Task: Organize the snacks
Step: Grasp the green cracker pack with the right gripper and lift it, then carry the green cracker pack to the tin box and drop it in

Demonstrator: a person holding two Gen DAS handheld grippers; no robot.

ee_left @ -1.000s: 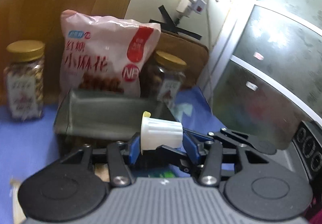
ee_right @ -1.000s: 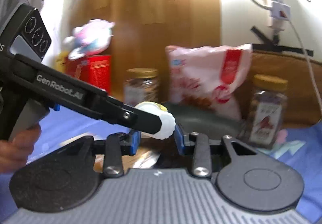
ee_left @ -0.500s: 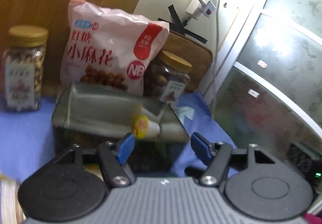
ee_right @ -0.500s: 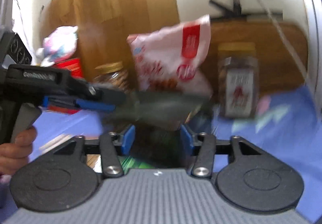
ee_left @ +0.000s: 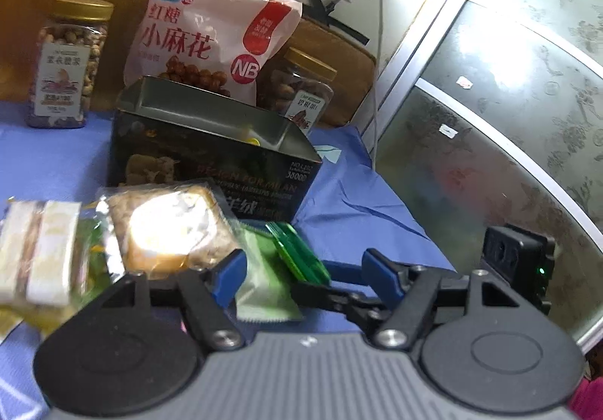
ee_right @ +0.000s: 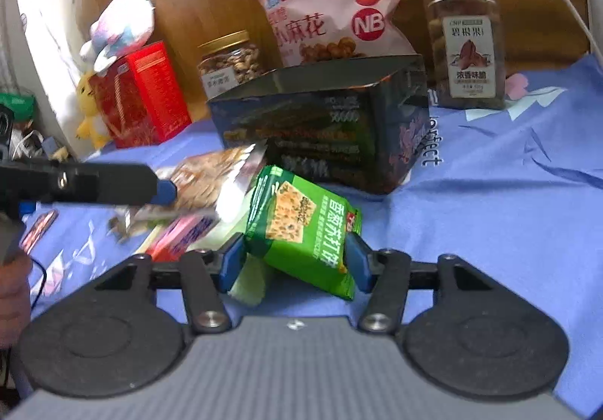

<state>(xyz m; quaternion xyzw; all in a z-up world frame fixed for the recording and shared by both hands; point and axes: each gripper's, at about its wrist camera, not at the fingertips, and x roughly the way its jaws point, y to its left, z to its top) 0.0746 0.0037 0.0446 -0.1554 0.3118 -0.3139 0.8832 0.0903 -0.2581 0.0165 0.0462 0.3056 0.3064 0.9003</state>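
A dark printed tin (ee_left: 211, 160), rectangular and open-topped with a dull metal lining, stands on a creased blue cloth (ee_right: 508, 201) that covers the tabletop. Behind the tin a soft pink bag (ee_left: 207, 39) leans upright, flanked by two clear plastic jars with gold lids, one left (ee_left: 69, 62) and one right (ee_left: 301, 88), both full of brown nuts.

In front of the tin lies a loose heap of small packets. A glossy clear-wrapped cake (ee_left: 169, 227), pale and crumbly, glares under the light. Beside it is a flat, matt light-green sachet (ee_left: 264, 284).

The left gripper (ee_left: 301, 273) has just been opening; its blue-padded jaws stand wide apart with the sachet and green packet edge lying below them, nothing pinched.

The right gripper (ee_right: 296, 261) has just been closing a little. Its jaws straddle a bright green cracker packet (ee_right: 301, 227), a boxy foil pillow tilted on one corner. Both pads sit right at its sides, but I cannot tell whether they press on it.

In the right wrist view, a red carton (ee_right: 143, 95) and plush toys (ee_right: 120, 24) stand at the far left.
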